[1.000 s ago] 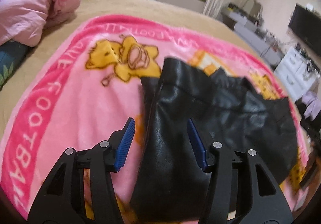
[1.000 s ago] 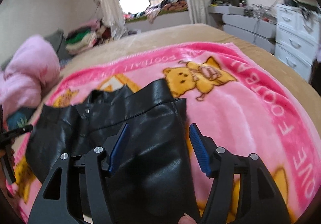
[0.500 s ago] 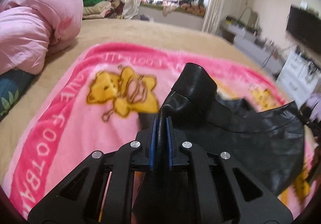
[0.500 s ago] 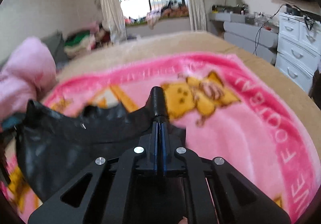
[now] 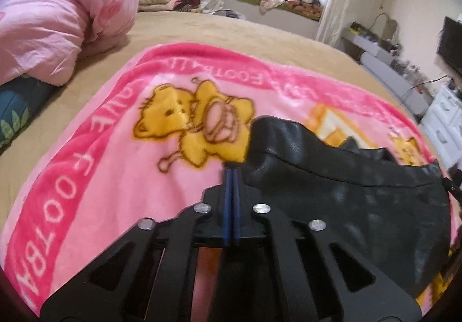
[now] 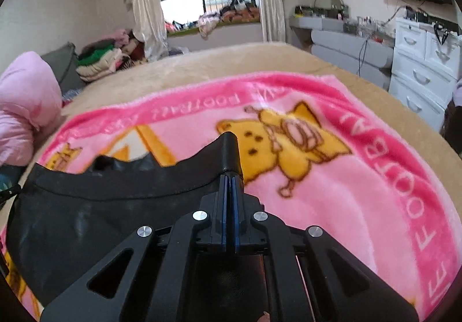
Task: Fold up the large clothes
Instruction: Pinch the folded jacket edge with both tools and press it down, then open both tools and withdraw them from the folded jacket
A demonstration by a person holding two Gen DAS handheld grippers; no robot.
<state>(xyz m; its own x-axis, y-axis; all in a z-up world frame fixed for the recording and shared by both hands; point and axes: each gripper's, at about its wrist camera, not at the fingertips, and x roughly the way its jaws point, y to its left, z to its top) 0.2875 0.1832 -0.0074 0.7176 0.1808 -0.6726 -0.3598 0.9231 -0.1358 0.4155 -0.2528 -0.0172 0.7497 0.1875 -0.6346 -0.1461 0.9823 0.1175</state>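
Observation:
A black leather jacket (image 5: 346,195) hangs lifted over a pink cartoon blanket (image 5: 115,166) on the bed. My left gripper (image 5: 232,174) is shut on one edge of the jacket, which stretches off to the right. In the right wrist view my right gripper (image 6: 229,180) is shut on the other edge of the jacket (image 6: 101,221), which stretches off to the left above the blanket (image 6: 361,192). The jacket is held taut between the two grippers. Its lower part is hidden behind the gripper bodies.
A pink duvet (image 5: 57,19) is heaped at the left on the tan bed (image 5: 231,33). Folded clothes (image 6: 101,59) are stacked by the window. White drawers (image 6: 418,71) and a grey desk (image 6: 340,30) stand to the right of the bed.
Both grippers were open over the flat jacket; they closed on its edges and lifted it off the blanket, pulling it taut between them.

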